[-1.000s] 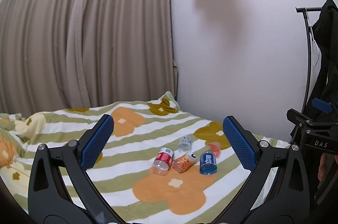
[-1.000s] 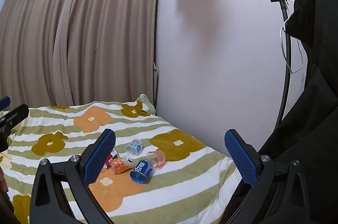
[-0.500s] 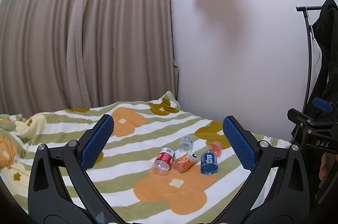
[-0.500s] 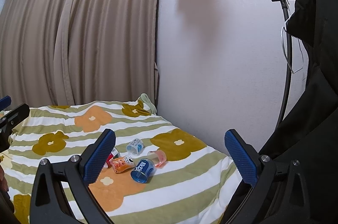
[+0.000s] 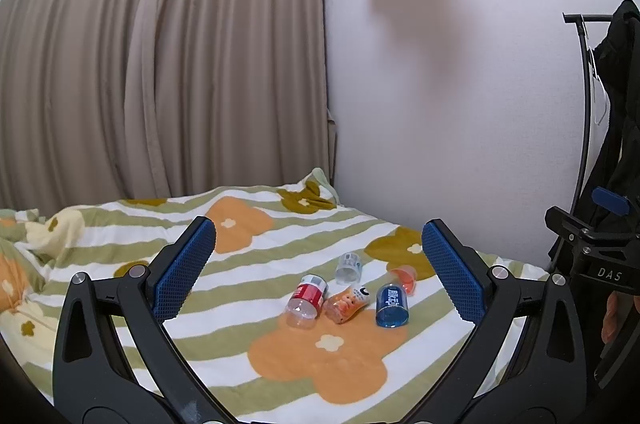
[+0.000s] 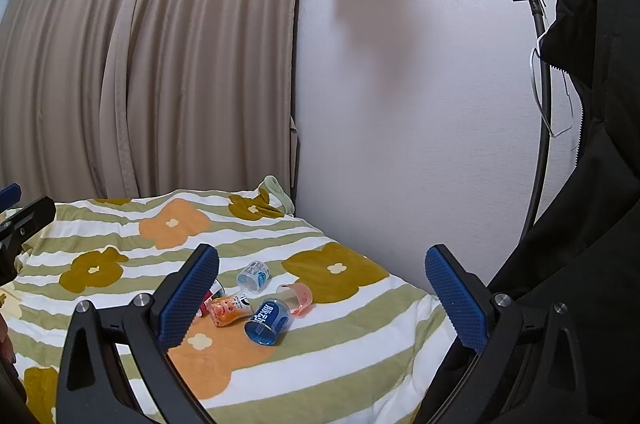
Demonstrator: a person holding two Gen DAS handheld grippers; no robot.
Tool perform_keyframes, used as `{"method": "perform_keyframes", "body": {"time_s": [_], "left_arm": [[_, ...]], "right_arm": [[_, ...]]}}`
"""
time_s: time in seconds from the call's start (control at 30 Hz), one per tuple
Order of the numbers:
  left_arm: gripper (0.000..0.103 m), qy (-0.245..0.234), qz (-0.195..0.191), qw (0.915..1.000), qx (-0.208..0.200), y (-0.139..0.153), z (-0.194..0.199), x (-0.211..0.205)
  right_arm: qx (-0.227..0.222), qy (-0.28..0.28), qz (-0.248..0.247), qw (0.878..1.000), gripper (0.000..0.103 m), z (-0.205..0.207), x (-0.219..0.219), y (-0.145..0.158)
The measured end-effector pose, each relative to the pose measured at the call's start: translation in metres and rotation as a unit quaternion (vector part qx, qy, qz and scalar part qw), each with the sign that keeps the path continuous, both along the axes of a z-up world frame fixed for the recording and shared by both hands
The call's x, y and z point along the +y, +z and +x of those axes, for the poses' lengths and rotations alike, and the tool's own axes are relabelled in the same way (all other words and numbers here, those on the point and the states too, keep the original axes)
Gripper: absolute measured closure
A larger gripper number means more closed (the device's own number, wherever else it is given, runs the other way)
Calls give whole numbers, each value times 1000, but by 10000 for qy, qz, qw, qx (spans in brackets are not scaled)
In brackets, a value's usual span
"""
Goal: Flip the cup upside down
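A: Where are the cups?

B: Five small cups lie tipped on a flowered bedspread [image 5: 200,308]: a blue cup [image 5: 392,306], an orange cup [image 5: 346,303], a red cup [image 5: 306,300], a clear cup [image 5: 349,267] farther back, and a pink cup [image 5: 405,277] to the right.

A: And the grippers?

B: The left gripper [image 5: 318,266] and right gripper [image 6: 322,292] hover above the bed's near edge, jaws spread wide, holding nothing.

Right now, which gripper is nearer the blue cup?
Right, probably. The blue cup lies ahead-left of the right gripper, looking bigger there; the left gripper sits farther back, cup ahead-right.
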State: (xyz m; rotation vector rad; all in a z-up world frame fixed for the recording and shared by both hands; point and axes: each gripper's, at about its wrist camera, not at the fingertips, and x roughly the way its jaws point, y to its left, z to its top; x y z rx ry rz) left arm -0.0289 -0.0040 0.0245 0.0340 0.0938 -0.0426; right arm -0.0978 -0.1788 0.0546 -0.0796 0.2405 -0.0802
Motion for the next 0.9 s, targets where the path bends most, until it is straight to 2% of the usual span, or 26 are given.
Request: {"method": "perform_keyframes", "body": {"time_s": [0.9], "left_arm": [[0,-30,-27,10000,61,2,5,-4]], "right_arm": [[0,0,-2,10000,0,1,0,-2]]}}
